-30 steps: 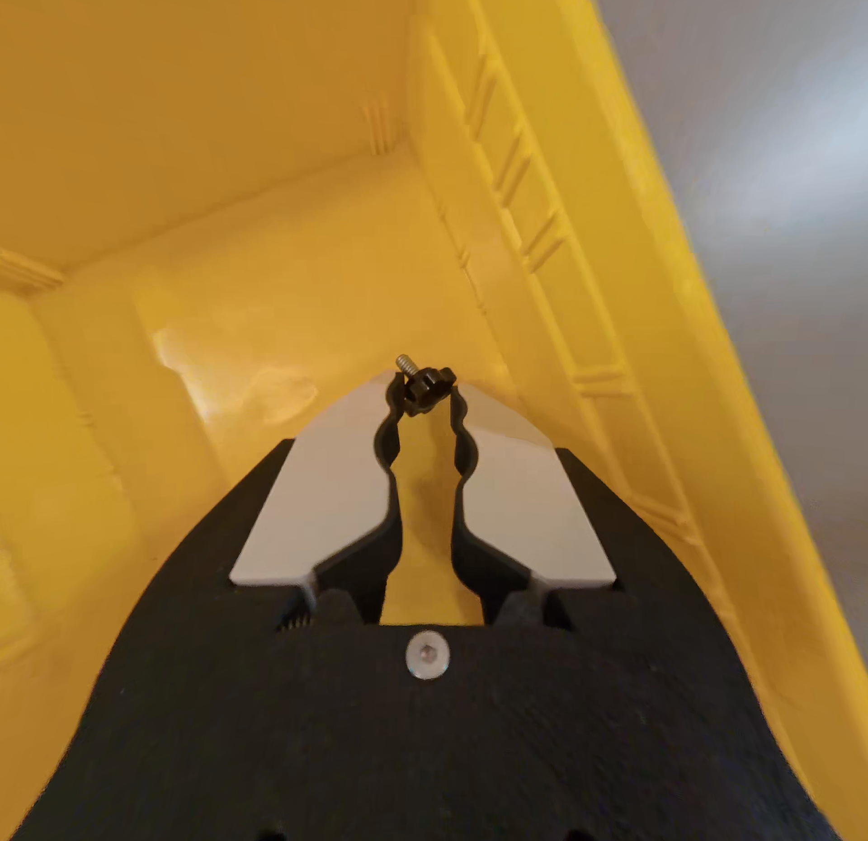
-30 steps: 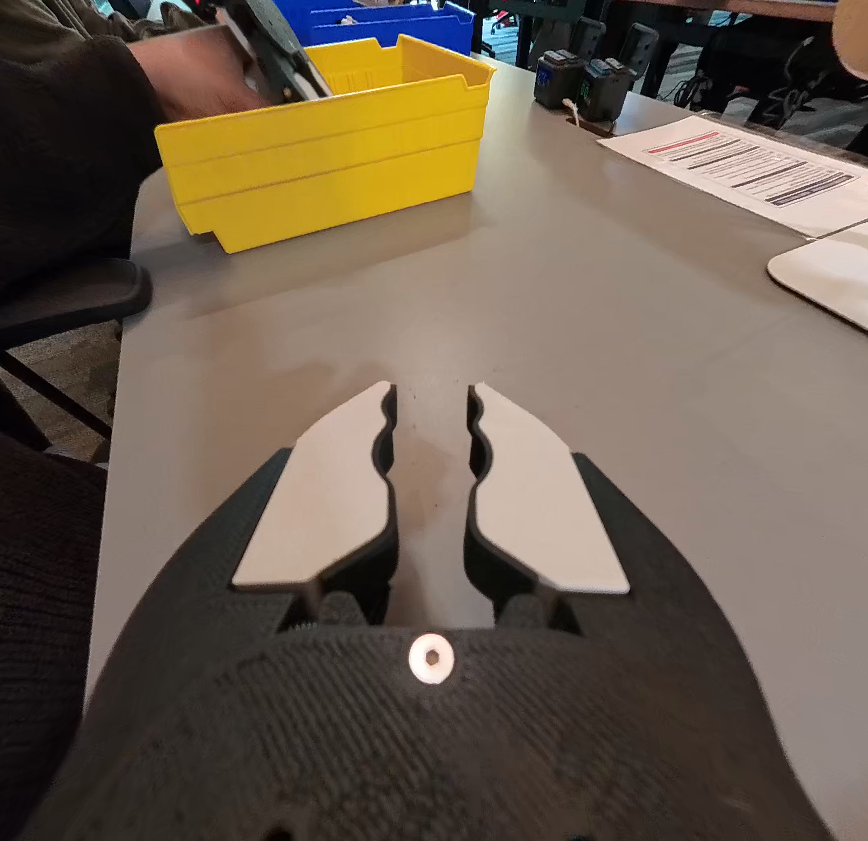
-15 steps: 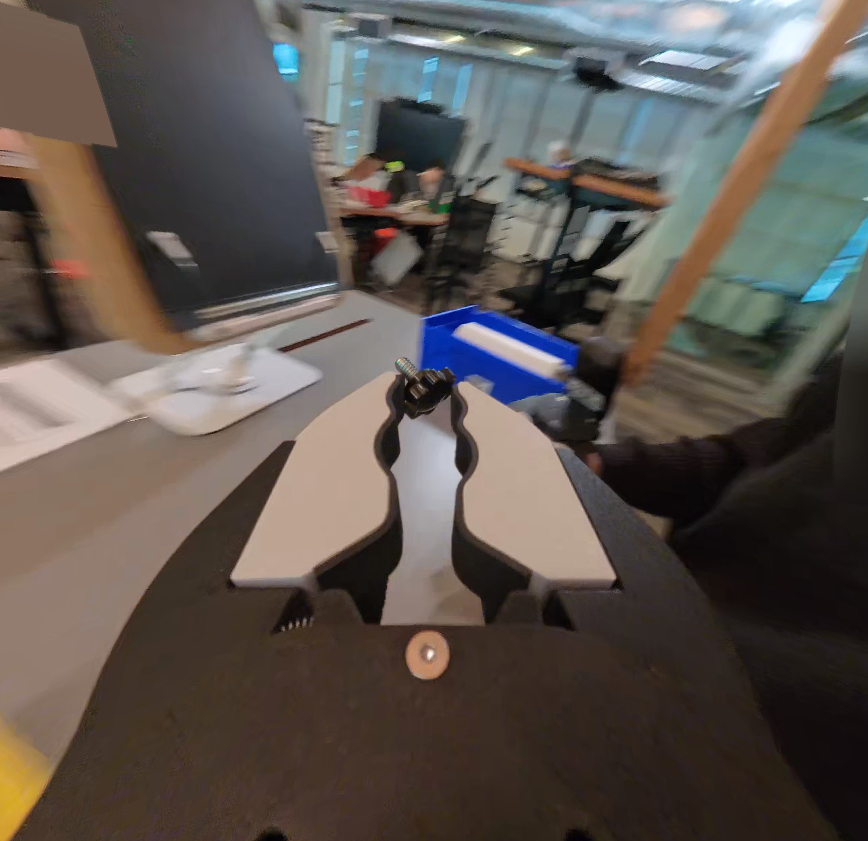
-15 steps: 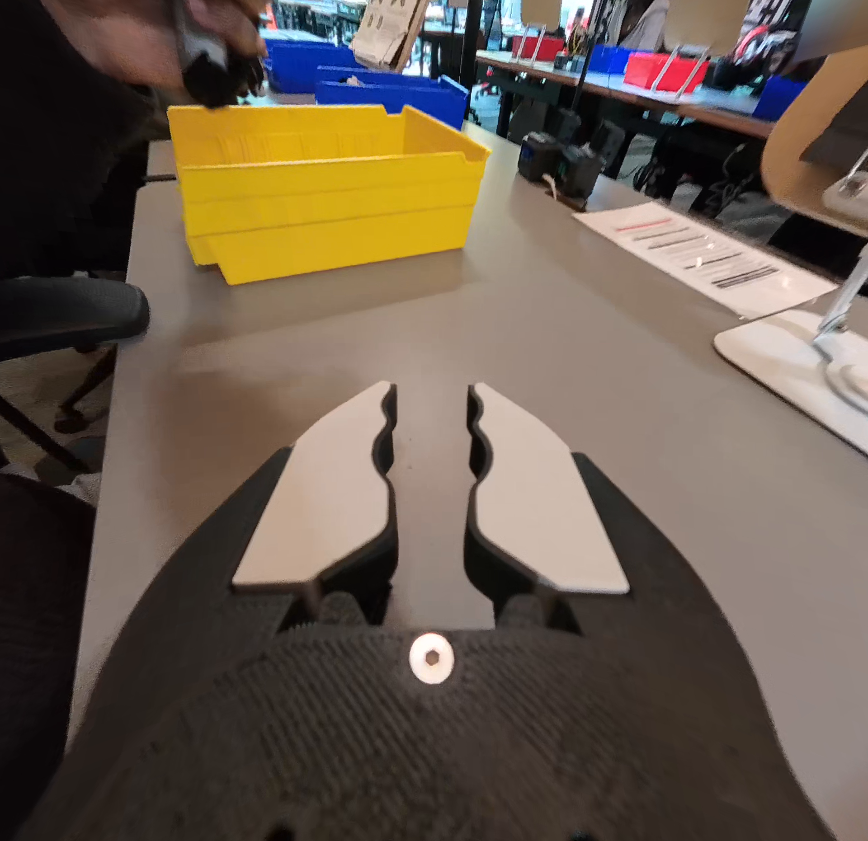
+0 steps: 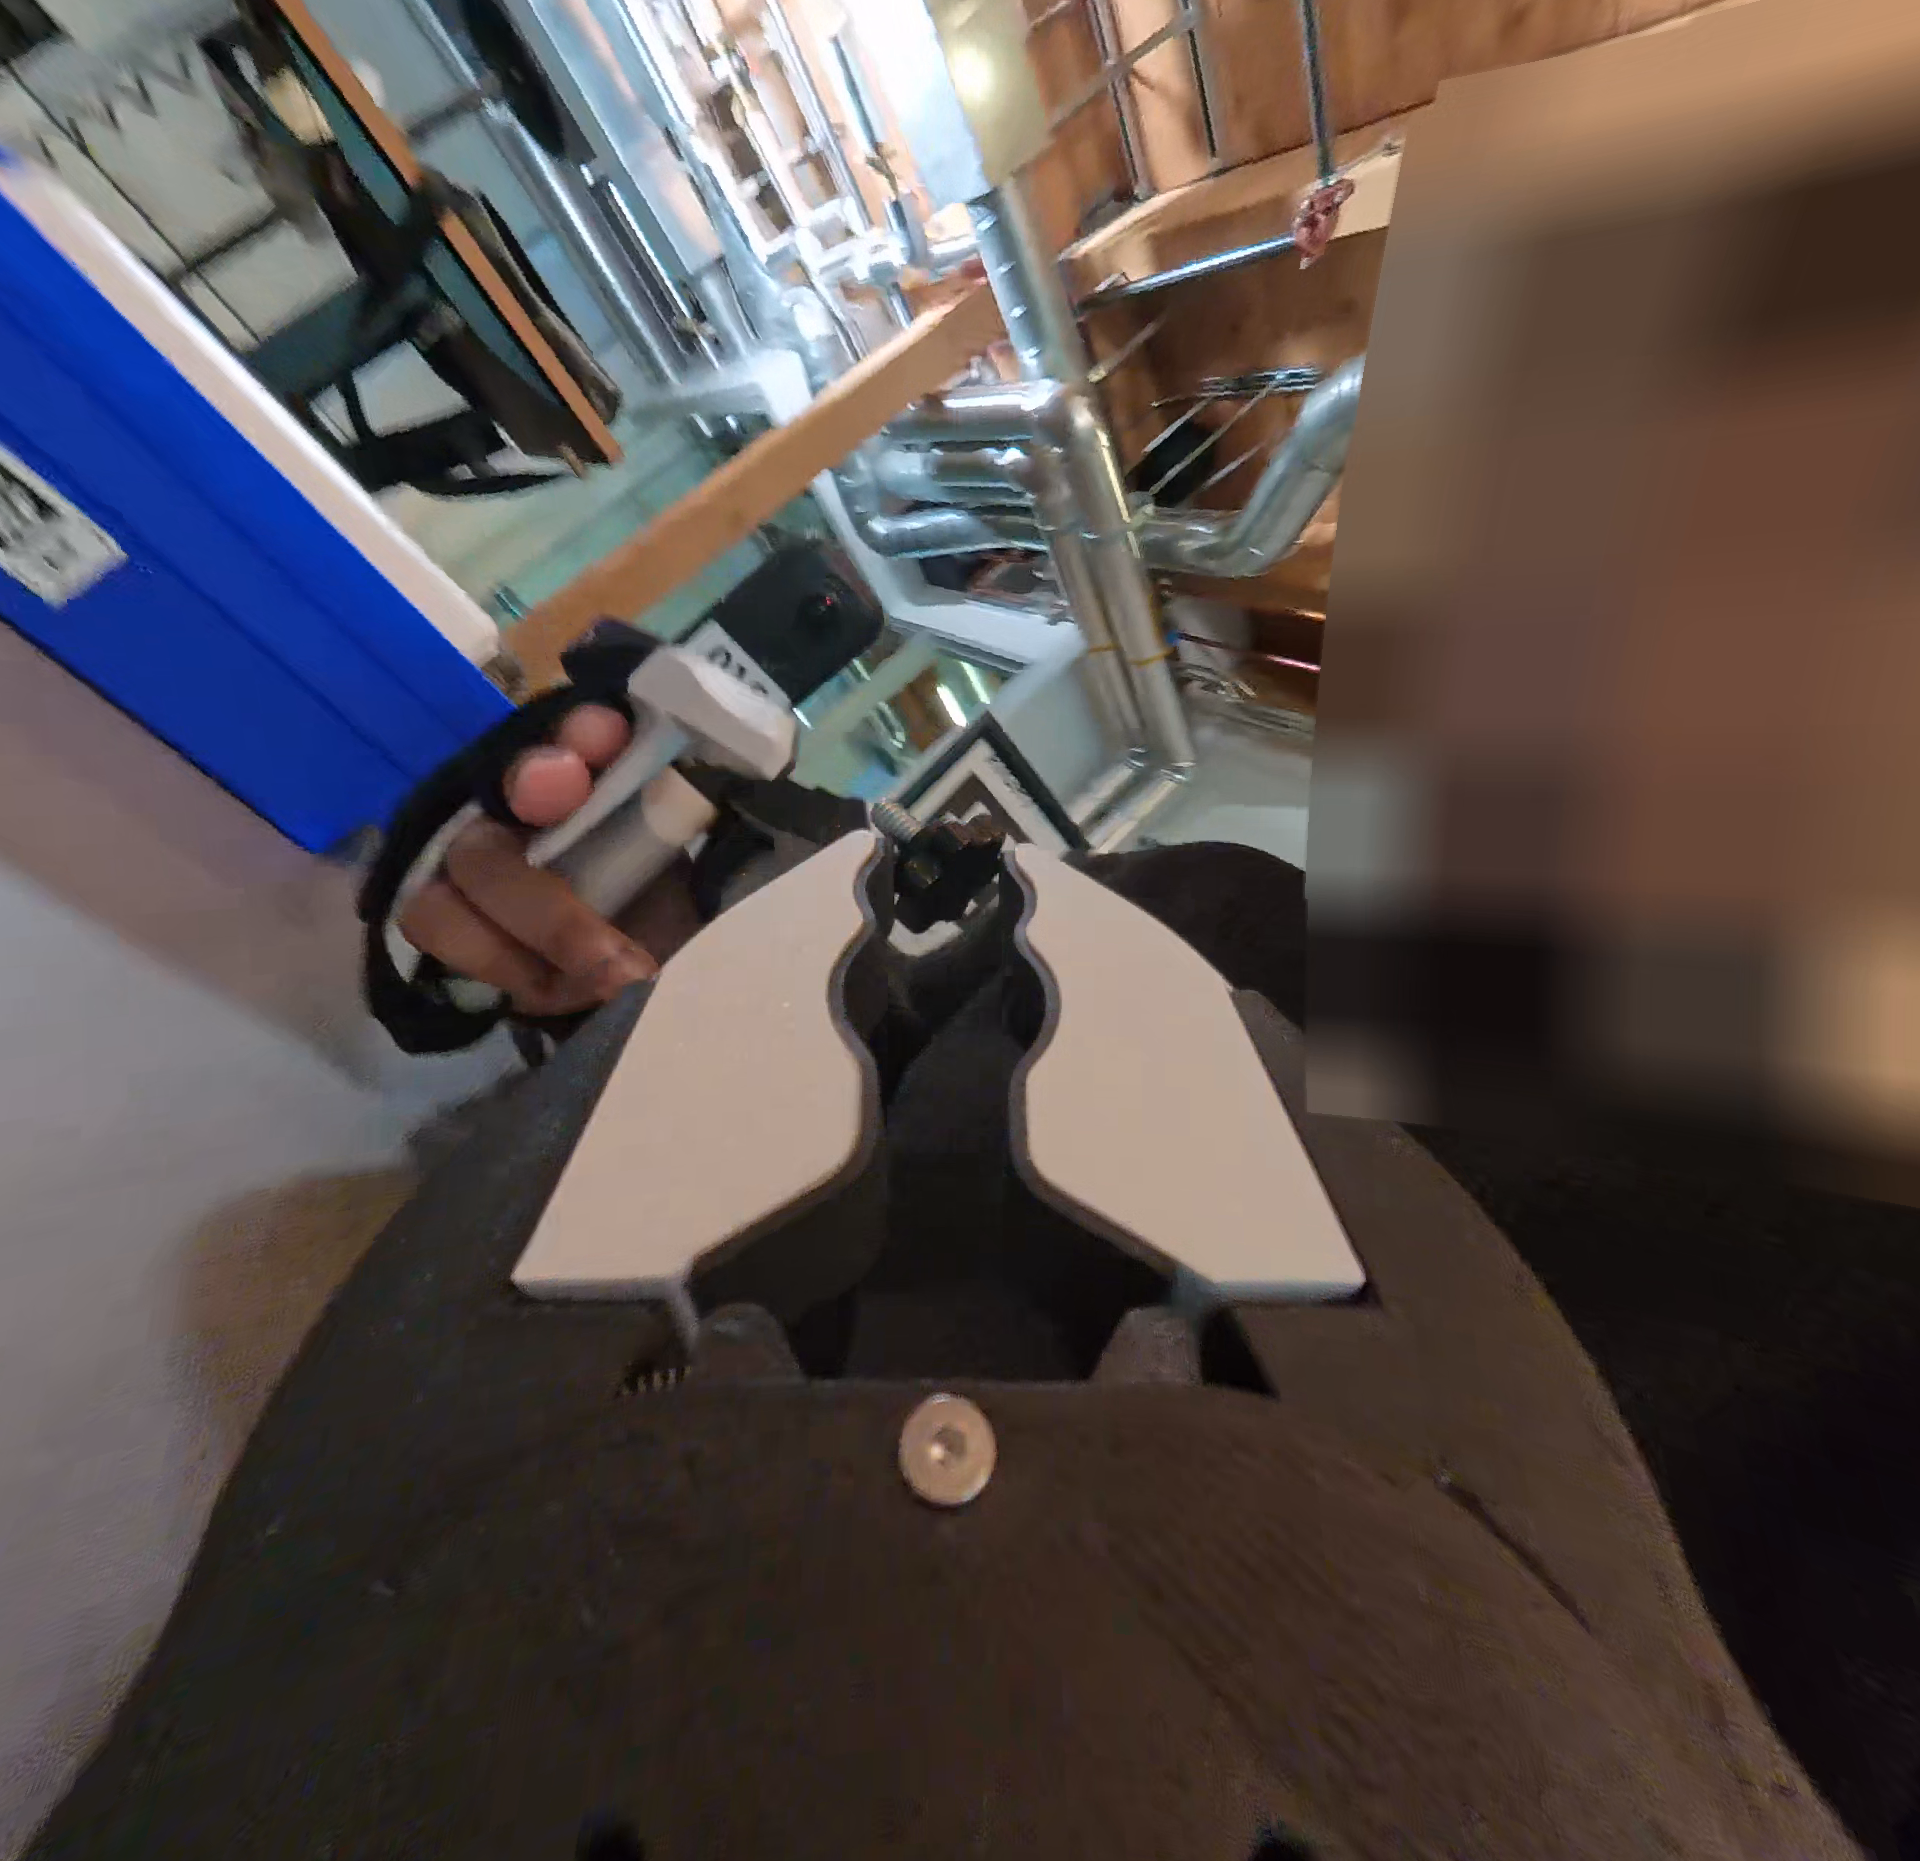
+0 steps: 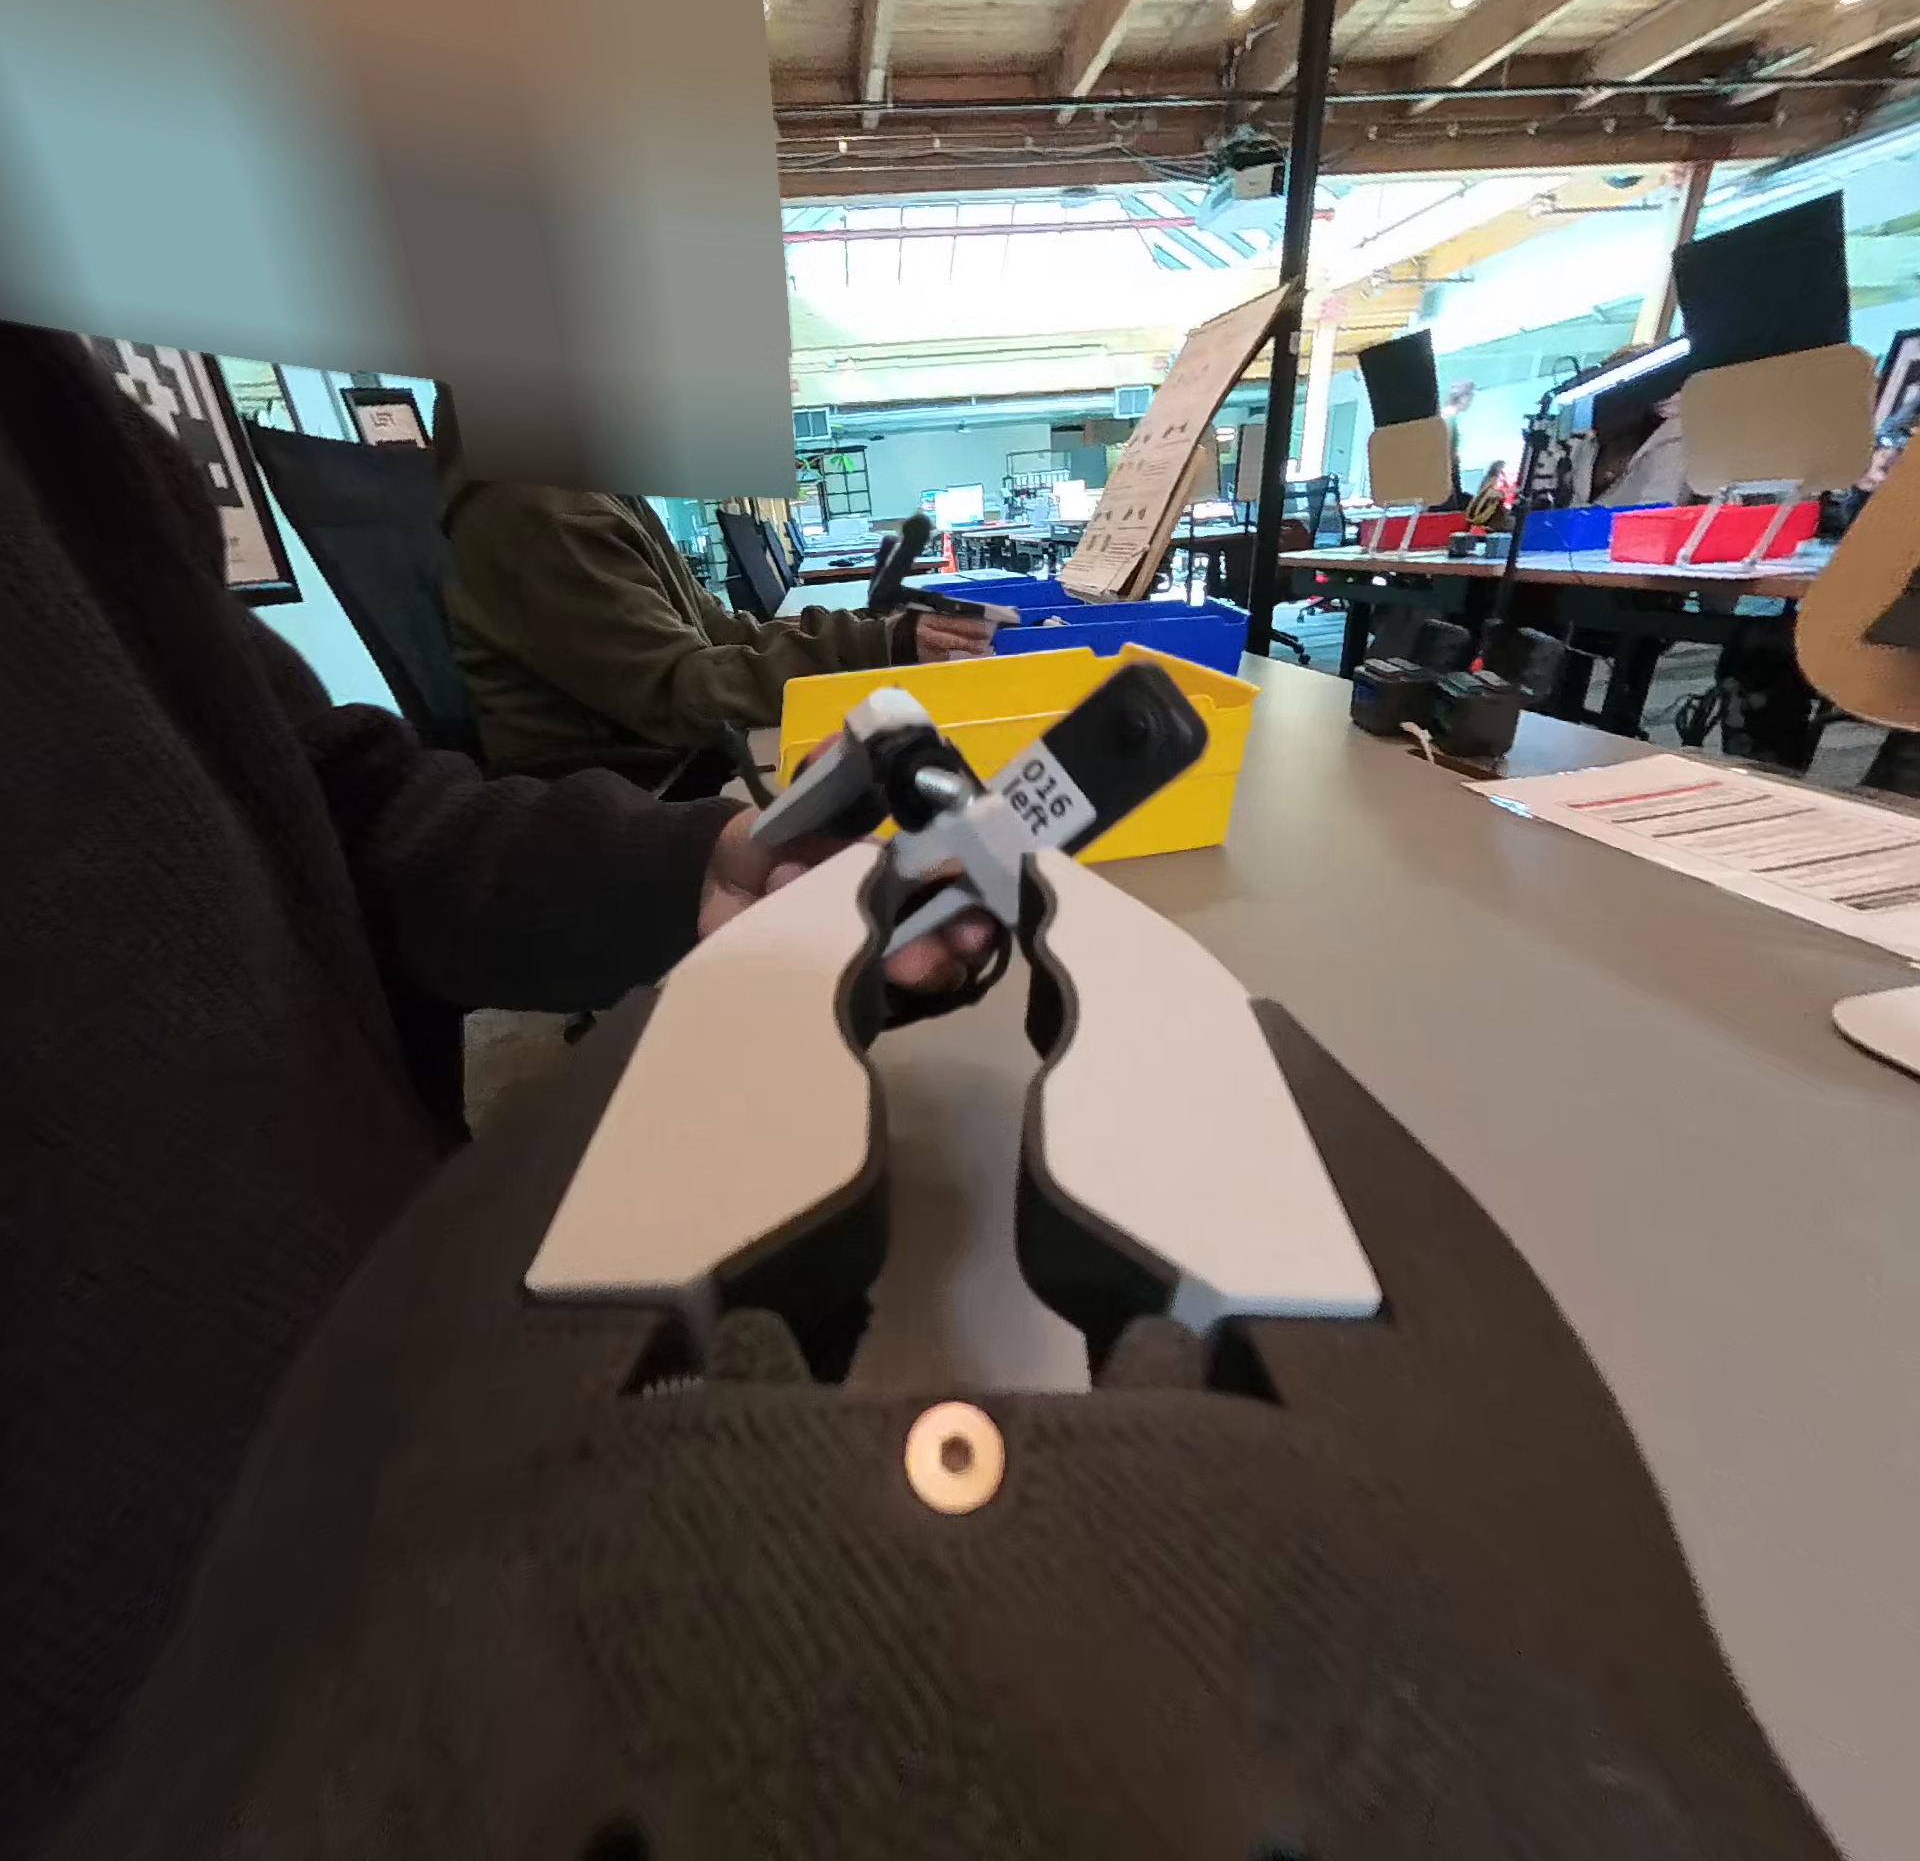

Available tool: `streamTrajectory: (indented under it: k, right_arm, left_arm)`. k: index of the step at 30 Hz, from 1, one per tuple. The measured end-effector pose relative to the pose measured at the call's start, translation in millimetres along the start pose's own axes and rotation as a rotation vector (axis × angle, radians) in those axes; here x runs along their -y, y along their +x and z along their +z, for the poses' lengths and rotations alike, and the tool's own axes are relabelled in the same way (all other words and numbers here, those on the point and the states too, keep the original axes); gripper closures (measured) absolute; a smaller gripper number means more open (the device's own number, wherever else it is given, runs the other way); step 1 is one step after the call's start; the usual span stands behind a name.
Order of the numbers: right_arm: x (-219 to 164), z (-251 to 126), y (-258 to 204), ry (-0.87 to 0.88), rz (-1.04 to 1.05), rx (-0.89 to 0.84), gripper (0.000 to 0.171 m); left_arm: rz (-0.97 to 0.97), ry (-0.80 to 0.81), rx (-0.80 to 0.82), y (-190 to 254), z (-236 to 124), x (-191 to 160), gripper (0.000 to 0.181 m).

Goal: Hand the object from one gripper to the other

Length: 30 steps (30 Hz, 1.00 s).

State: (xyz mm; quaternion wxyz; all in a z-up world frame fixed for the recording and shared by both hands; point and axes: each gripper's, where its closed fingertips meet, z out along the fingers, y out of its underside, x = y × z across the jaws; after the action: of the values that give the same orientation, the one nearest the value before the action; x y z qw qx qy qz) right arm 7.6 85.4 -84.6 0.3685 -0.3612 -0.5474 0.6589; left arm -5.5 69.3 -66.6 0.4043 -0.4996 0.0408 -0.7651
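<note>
- A small black knob with a threaded metal screw [image 5: 940, 866] is pinched at the very tips of the left gripper [image 5: 940, 881]; the screw end pokes out past the tips, probably so the other gripper has something to take.
- In the right wrist view the same knob and screw [image 6: 928, 781] show in the air above the desk [image 6: 1455, 1032], in front of a yellow bin [image 6: 1174, 814].
- The right gripper [image 6: 951, 907] has narrow-set fingers [image 6: 1132, 1063] with a clear gap and nothing between them, pointed toward the left one as if ready to receive.
- The two grippers face each other, near but apart; the hand-over is not yet made.
- A person's hand [image 5: 520, 876] holds the right gripper's handle in the left wrist view, beside a blue bin [image 5: 208, 606].
- Printed paper [image 6: 1756, 845] lies farther right on the desk.
</note>
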Motion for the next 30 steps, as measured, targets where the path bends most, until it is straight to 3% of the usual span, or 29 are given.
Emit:
streamTrajectory:
  k: [1, 11, 22, 30]
  right_arm:
    - [-0.9, 0.4, -1.8, 0.002, -0.020, 0.011, 0.149]
    - [-21.1, 9.4, -12.8, -0.081, -0.078, 0.087, 0.154]
    - [-23.9, 10.4, -11.4, -0.093, -0.024, 0.100, 0.165]
    - [-22.5, 2.6, 14.0, -0.083, 0.106, -0.003, 0.165]
  left_arm:
    - [-0.045, -0.017, -0.013, -4.0, 0.6, -5.8, 0.161]
    - [-0.210, -0.046, -0.087, -16.8, -0.2, -21.5, 0.161]
    - [-0.244, -0.023, -0.094, -22.4, -0.7, -22.5, 0.160]
    - [-0.121, 0.079, 0.080, -42.2, -12.5, -4.6, 0.121]
